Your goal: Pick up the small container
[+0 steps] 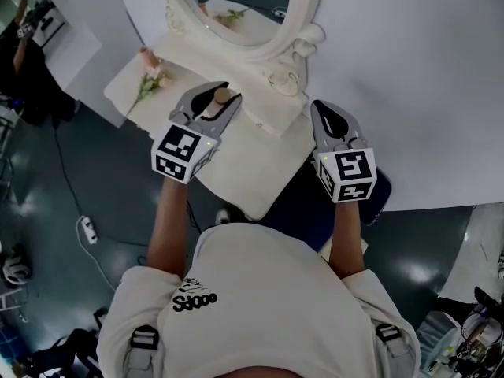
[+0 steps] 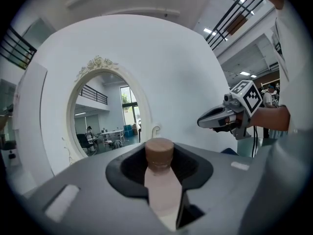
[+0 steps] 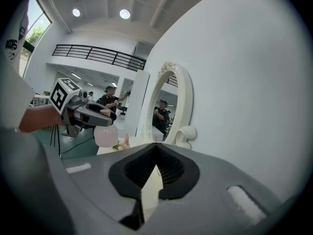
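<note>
The small container [image 1: 221, 98] is a pale pink bottle with a brown cap. My left gripper [image 1: 227, 93] is shut on it and holds it in the air over the white vanity table [image 1: 236, 172]. In the left gripper view the cap [image 2: 160, 153] sticks out between the jaws. In the right gripper view the round pink body [image 3: 106, 135] hangs below the left gripper [image 3: 100, 112]. My right gripper [image 1: 324, 110] hovers to the right of the mirror base. Its jaws are together with nothing between them [image 3: 156, 148].
An oval mirror in an ornate white frame [image 1: 303, 38] stands at the back of the table against a white wall. A pink vase with flowers [image 1: 150, 73] sits at the table's left end. A dark stool [image 1: 311, 203] is below the right gripper.
</note>
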The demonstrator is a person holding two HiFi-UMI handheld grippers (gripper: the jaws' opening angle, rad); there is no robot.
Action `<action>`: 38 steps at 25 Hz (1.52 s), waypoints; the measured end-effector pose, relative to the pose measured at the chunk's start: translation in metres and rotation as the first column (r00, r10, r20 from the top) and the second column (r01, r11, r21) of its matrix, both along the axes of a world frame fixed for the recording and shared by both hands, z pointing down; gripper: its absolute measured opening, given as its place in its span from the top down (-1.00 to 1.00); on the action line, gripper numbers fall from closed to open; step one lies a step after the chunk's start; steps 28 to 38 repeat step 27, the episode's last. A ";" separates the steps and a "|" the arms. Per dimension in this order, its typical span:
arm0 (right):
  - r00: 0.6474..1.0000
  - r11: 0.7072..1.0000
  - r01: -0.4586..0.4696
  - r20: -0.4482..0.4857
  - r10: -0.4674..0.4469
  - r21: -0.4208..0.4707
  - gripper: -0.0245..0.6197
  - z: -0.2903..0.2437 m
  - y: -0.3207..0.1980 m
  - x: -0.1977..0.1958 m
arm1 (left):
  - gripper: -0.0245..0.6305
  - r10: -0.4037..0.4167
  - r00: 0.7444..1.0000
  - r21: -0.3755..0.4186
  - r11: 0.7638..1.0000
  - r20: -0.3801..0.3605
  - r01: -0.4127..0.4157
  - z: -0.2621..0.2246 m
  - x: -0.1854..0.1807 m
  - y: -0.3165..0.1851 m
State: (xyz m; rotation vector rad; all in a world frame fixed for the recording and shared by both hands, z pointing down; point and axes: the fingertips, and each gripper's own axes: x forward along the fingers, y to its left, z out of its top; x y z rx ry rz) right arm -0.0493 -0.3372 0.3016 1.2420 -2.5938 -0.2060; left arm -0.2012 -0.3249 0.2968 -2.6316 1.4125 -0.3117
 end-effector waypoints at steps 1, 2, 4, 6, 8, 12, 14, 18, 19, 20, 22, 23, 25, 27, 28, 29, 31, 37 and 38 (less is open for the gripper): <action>1.000 1.000 0.009 -0.006 -0.009 -0.004 0.92 0.001 0.000 -0.004 | 0.48 -0.002 1.000 -0.002 1.000 -0.008 0.002 0.000 -0.002 0.001; 1.000 1.000 0.017 -0.015 -0.017 -0.008 0.92 0.002 0.000 -0.007 | 0.48 -0.004 1.000 -0.004 1.000 -0.015 0.003 0.001 -0.003 0.001; 0.999 1.000 0.025 -0.035 -0.026 -0.013 0.92 0.004 0.000 -0.011 | 0.48 -0.006 1.000 -0.009 1.000 -0.022 0.006 0.003 -0.004 0.001; 0.999 0.999 0.026 -0.041 -0.027 -0.018 0.92 0.005 -0.001 -0.012 | 0.48 -0.007 1.000 -0.012 1.000 -0.024 0.007 0.004 -0.005 0.001; 0.999 0.999 0.024 -0.041 -0.025 -0.025 0.92 0.007 -0.001 -0.013 | 0.48 -0.011 1.000 -0.012 1.000 -0.029 0.011 0.004 -0.006 0.002; 0.999 0.999 0.020 -0.040 -0.022 -0.045 0.92 0.012 -0.002 -0.013 | 0.48 -0.027 0.999 -0.008 1.000 -0.042 0.026 0.003 -0.010 0.003; 0.999 0.998 0.021 -0.039 -0.023 -0.055 0.92 0.015 -0.002 -0.013 | 0.48 -0.030 0.999 -0.011 1.000 -0.042 0.029 0.005 -0.011 0.003; 0.999 0.997 0.028 -0.041 -0.031 -0.066 0.92 0.019 -0.002 -0.015 | 0.48 -0.034 0.998 -0.016 0.999 -0.044 0.033 0.008 -0.012 0.004; 0.999 0.997 0.031 -0.043 -0.034 -0.067 0.92 0.020 -0.001 -0.016 | 0.48 -0.035 0.998 -0.016 0.999 -0.045 0.034 0.009 -0.012 0.005; 0.998 0.997 0.033 -0.044 -0.036 -0.069 0.92 0.021 -0.001 -0.016 | 0.48 -0.035 0.998 -0.016 0.999 -0.047 0.034 0.009 -0.012 0.005; 0.998 0.997 0.034 -0.048 -0.038 -0.070 0.92 0.022 0.000 -0.017 | 0.48 -0.037 0.998 -0.018 0.999 -0.050 0.036 0.010 -0.012 0.006; 0.998 0.997 0.034 -0.050 -0.038 -0.070 0.92 0.023 0.000 -0.017 | 0.48 -0.038 0.998 -0.019 0.999 -0.052 0.037 0.011 -0.013 0.006; 0.998 0.997 0.035 -0.055 -0.039 -0.069 0.92 0.024 0.001 -0.017 | 0.48 -0.039 0.998 -0.024 0.999 -0.054 0.038 0.013 -0.013 0.007; 0.997 0.997 0.037 -0.060 -0.041 -0.068 0.92 0.025 0.002 -0.017 | 0.48 -0.041 0.998 -0.028 0.999 -0.056 0.040 0.015 -0.013 0.008; 0.997 0.997 0.037 -0.060 -0.041 -0.068 0.92 0.025 0.002 -0.017 | 0.48 -0.041 0.998 -0.028 0.999 -0.056 0.040 0.015 -0.013 0.008; 0.997 0.997 0.037 -0.060 -0.041 -0.068 0.92 0.025 0.002 -0.017 | 0.48 -0.041 0.998 -0.028 0.999 -0.056 0.040 0.015 -0.013 0.008; 0.997 0.997 0.037 -0.060 -0.041 -0.068 0.92 0.025 0.002 -0.017 | 0.48 -0.041 0.998 -0.028 0.999 -0.056 0.040 0.015 -0.013 0.008; 0.997 0.997 0.037 -0.060 -0.041 -0.068 0.92 0.025 0.002 -0.017 | 0.48 -0.041 0.998 -0.028 0.999 -0.056 0.040 0.015 -0.013 0.008; 0.997 0.997 0.037 -0.060 -0.041 -0.068 0.92 0.025 0.002 -0.017 | 0.48 -0.041 0.998 -0.028 0.999 -0.056 0.040 0.015 -0.013 0.008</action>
